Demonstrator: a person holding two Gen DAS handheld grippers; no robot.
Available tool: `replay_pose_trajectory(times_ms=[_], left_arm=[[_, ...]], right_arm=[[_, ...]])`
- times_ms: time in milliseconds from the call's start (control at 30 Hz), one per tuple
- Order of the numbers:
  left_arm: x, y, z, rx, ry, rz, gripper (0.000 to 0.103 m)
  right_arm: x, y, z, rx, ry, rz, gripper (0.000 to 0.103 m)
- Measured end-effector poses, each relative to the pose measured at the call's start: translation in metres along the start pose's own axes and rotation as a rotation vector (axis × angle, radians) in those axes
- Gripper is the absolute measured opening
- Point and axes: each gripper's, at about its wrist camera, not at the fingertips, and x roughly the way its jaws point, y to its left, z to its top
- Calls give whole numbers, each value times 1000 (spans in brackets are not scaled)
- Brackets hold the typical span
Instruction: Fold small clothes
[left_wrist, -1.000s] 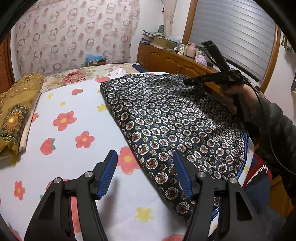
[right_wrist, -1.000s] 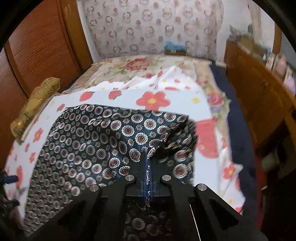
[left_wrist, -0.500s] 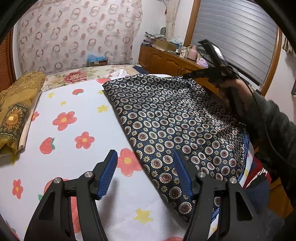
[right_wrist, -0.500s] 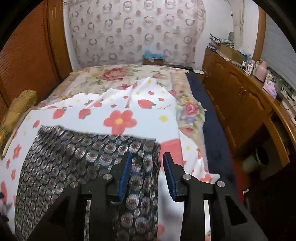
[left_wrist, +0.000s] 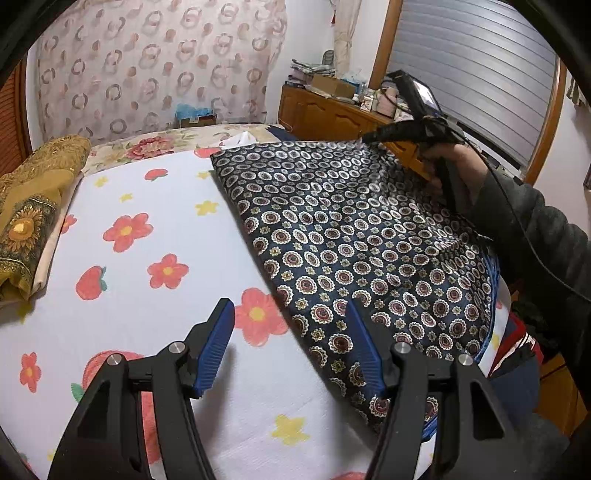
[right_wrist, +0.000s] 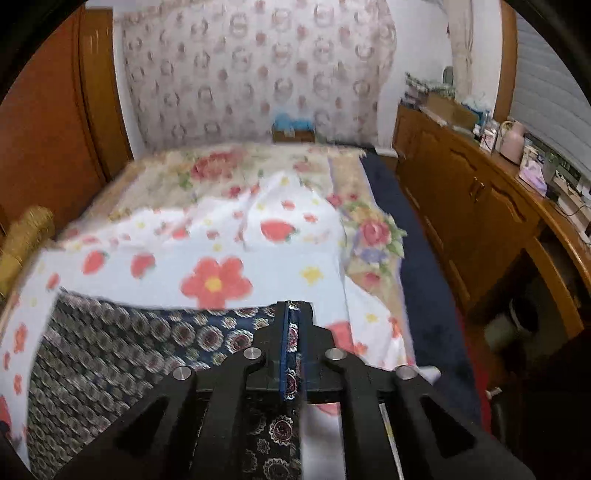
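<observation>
Left wrist view: left tongs (left_wrist: 290, 345) spread apart, hovering over near edge of patterned cloth (left_wrist: 354, 236) lying flat on bed (left_wrist: 155, 295). Cloth thin, limp, likely slippery; best pinched at corner or hem.

Right wrist view: right tongs (right_wrist: 293, 347) clamped on cloth's far corner, blurred.

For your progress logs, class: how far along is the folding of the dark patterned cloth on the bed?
Done: the patterned cloth lies spread fairly flat on the flowered sheet, apparently doubled, with layered edges at its near corner. In hand: the right tool is shut on the cloth's far corner, while the left tool hangs open over its near edge, holding nothing. Left: bringing that corner across, further folds, and smoothing.
</observation>
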Motion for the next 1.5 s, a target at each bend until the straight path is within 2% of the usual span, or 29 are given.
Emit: replay_pose_trajectory(times_ms=[33, 100, 167, 200, 333, 600, 767, 967, 1067, 1233, 1500], left_arm=[[0, -1, 0, 1, 0, 0, 63], [-1, -3, 0, 6, 0, -2, 63], [0, -6, 1, 12, 1, -4, 63], [1, -7, 0, 17, 2, -4, 63], [1, -11, 0, 25, 4, -10, 63], [6, -24, -5, 51, 29, -20, 63], [10, -31, -11, 59, 56, -32, 63], [7, -40, -22, 84, 75, -33, 63], [2, -42, -27, 84, 71, -51, 62], [-5, -43, -33, 76, 84, -87, 45], [-9, -39, -41, 57, 101, -96, 44]], right_arm=[[3, -1, 1, -8, 10, -11, 25], [0, -5, -2, -14, 21, 1, 32], [-14, -9, -8, -19, 8, 21, 45], [-24, -9, -12, -20, 4, 32, 47], [-61, -5, -37, -18, -51, 83, 48], [-109, -4, -113, -57, -54, 104, 48], [-122, -3, -140, -52, -18, 107, 54], [-136, -4, -163, -44, 20, 38, 54], [-141, -6, -173, -25, 38, 76, 54], [-147, -7, -183, -31, 54, 112, 54], [-158, -10, -201, -22, 66, 110, 54]])
